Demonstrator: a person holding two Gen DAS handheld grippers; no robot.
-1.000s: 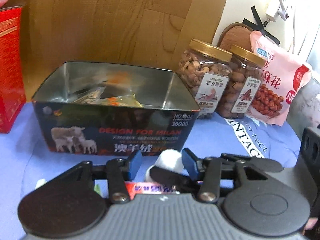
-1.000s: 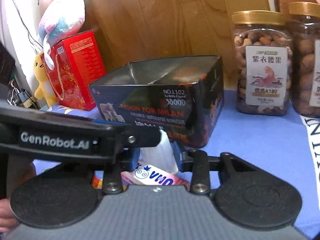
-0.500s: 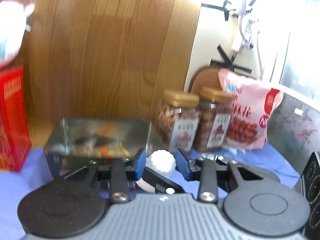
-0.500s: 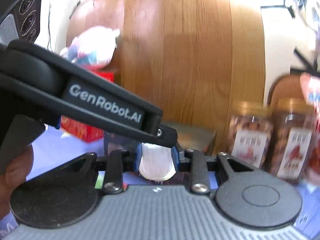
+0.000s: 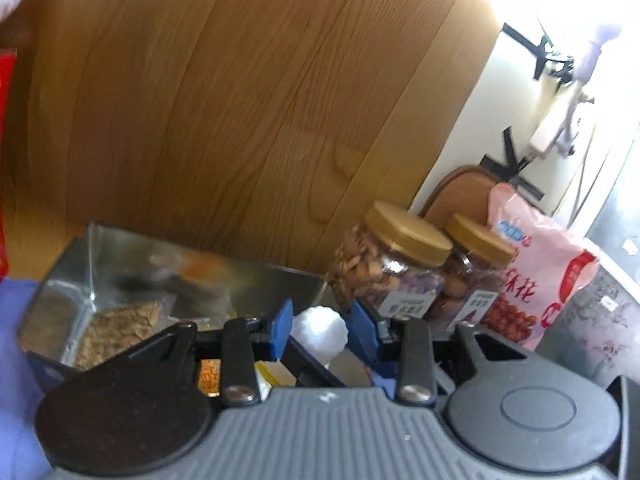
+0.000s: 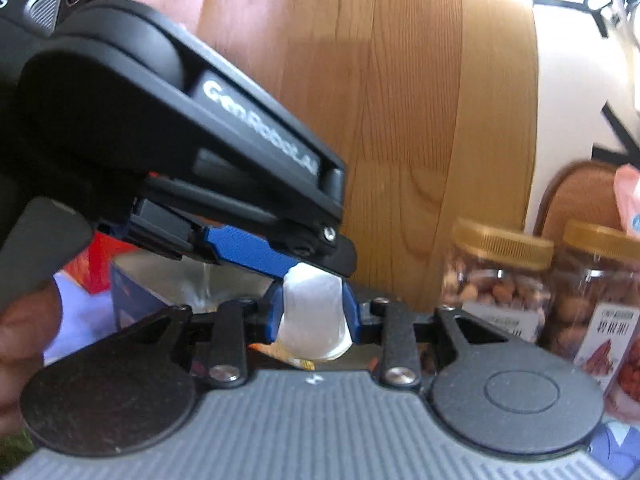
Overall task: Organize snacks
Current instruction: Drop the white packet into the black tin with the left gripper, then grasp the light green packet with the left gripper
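A small white snack packet is pinched between the blue pads of my right gripper. My left gripper reaches in from the left above it, and its blue finger touches the packet's top. In the left wrist view the white packet sits between the left pads, with gaps on both sides. Both grippers hover over the open metal tin, which holds a seed bar packet and other wrappers.
Two gold-lidded nut jars and a pink snack bag stand right of the tin against a wooden panel. A red box is behind the tin on the left. Blue cloth covers the table.
Both grippers have lifted with the white packet from the table in front of the tin to above its open top. The view now looks down into the tin.
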